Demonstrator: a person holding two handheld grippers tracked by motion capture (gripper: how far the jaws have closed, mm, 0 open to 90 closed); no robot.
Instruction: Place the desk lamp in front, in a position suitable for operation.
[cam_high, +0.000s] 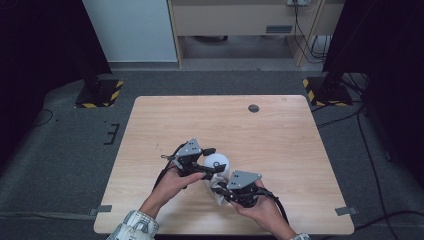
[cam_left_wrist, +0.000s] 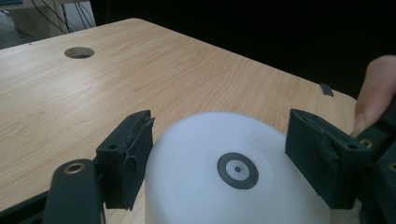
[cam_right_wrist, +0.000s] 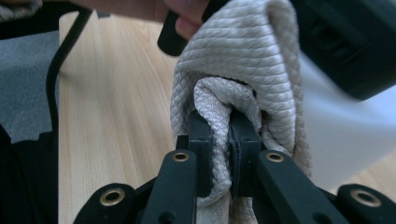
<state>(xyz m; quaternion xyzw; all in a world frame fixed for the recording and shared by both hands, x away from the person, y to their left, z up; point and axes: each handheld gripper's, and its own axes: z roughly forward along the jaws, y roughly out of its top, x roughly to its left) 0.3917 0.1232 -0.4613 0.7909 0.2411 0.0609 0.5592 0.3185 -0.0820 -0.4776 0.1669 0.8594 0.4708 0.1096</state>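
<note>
Between the right gripper's (cam_right_wrist: 219, 140) two black jaws a fold of cream woven cloth (cam_right_wrist: 243, 60) is pinched tight — the pads press into it from both sides, and the rest of the cloth bunches up above them and drapes against a white rounded object behind. From the high view that gripper (cam_high: 243, 187) sits in the person's right hand near the table's front edge, with the cloth (cam_high: 218, 190) just beside its nose.

The left gripper (cam_left_wrist: 219, 158) stands wide, its jaws astride a white dome-shaped object (cam_left_wrist: 233, 172) that bears a small dark ring on its top; whether the pads actually touch its sides I cannot tell. From above, this gripper (cam_high: 200, 165) lies just left of the dome (cam_high: 218, 163), and the two grippers are close together — the cloth sits between them, against the dome's near side.

All of this rests on a light wooden table (cam_high: 280, 130), which has a round cable hole (cam_high: 254, 108) near its far edge.
</note>
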